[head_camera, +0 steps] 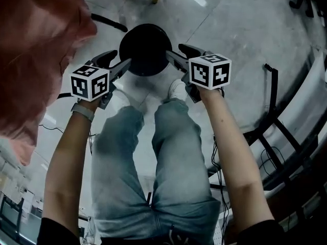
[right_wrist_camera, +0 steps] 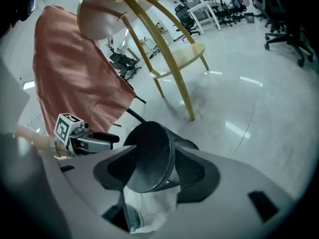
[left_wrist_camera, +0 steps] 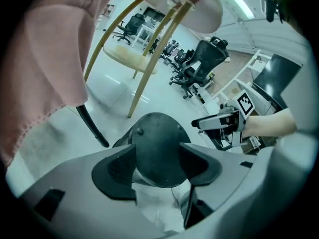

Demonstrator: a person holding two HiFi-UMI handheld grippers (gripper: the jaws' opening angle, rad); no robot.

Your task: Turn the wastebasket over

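Note:
The black mesh wastebasket [head_camera: 145, 49] stands bottom up on the grey floor just in front of the person's white shoes [head_camera: 176, 88]. My left gripper [head_camera: 116, 64] is at its left side and my right gripper [head_camera: 180, 55] at its right side, both angled down. In the left gripper view the round base of the wastebasket [left_wrist_camera: 157, 143] fills the gap of the left gripper [left_wrist_camera: 157, 166], whose jaws are spread wide. The right gripper [right_wrist_camera: 154, 176] is open around the wastebasket [right_wrist_camera: 149, 153] in the same way. Something white lies under each gap.
A wooden chair [left_wrist_camera: 144, 68] stands just beyond the basket, with a pink cloth [head_camera: 36, 45] hanging at the left. A black bar [head_camera: 107, 22] lies on the floor. A black metal frame [head_camera: 271, 96] with cables is at the right. Office chairs [left_wrist_camera: 199, 63] stand far back.

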